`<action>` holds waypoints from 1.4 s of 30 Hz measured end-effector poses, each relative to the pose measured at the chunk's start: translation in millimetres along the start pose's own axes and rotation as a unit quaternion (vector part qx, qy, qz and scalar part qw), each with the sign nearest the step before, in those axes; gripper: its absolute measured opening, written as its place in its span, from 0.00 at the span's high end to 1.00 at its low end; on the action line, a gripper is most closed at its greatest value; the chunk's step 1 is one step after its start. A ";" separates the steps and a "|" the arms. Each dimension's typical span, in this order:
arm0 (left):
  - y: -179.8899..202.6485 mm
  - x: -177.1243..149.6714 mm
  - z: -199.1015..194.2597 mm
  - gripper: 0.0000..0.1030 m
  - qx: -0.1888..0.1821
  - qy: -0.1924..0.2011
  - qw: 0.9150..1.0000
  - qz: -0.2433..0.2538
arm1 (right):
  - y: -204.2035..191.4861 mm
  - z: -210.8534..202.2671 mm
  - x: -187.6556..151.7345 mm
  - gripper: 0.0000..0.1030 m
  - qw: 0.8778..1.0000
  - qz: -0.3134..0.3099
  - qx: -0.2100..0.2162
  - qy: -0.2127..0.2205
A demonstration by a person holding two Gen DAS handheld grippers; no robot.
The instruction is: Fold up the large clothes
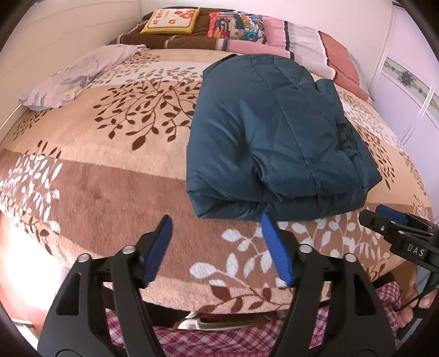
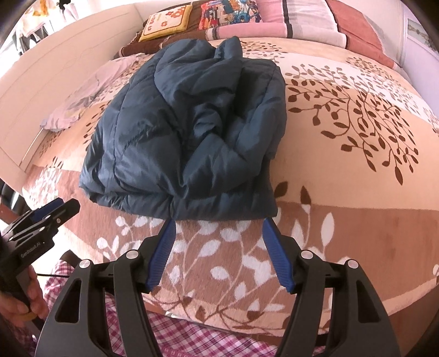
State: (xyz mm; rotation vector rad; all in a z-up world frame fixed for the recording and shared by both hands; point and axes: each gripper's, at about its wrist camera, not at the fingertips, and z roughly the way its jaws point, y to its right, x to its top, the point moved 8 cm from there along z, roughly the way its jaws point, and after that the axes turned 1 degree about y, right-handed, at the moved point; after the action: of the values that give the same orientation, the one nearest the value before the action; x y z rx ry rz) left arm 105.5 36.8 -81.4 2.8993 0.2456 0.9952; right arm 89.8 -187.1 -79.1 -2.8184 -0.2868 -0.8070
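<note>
Right tool [image 2: 218, 228] jaws apart, empty; jacket [image 2: 189, 131] dead ahead, near hem at its tips, long axis running away; left tool [image 1: 215, 228] apart too, jacket ahead-right.

Folded jacket [image 1: 274, 142] underside and inner layers hidden; right gripper [image 1: 389, 219] cut off at left-wrist frame edge; bed [image 2: 356, 192] foot edge hidden behind gripper bodies.

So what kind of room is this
Most likely a bedroom in a home: a wide bed under a fleecy beige and brown leaf-print blanket, patterned cushions and pillows stacked at its head, and a folded dark teal quilted jacket lying on top.
</note>
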 end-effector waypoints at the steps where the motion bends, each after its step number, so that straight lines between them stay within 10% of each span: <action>1: 0.3 -0.4 -0.8 0.32 -0.001 0.000 1.000 -0.001 | -0.9 -0.5 -1.2 0.37 1.000 0.000 -0.002 -0.002; 42: 3.4 -53.2 -18.1 0.36 0.003 -0.060 0.998 -0.025 | -26.4 -12.7 -58.8 0.37 0.998 -0.024 -0.059 -0.022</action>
State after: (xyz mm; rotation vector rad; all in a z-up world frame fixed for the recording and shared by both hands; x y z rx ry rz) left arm 53.4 24.5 -99.0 2.9294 0.3120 0.8106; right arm 28.3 -172.4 -96.6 -2.9524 -0.3244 -0.7986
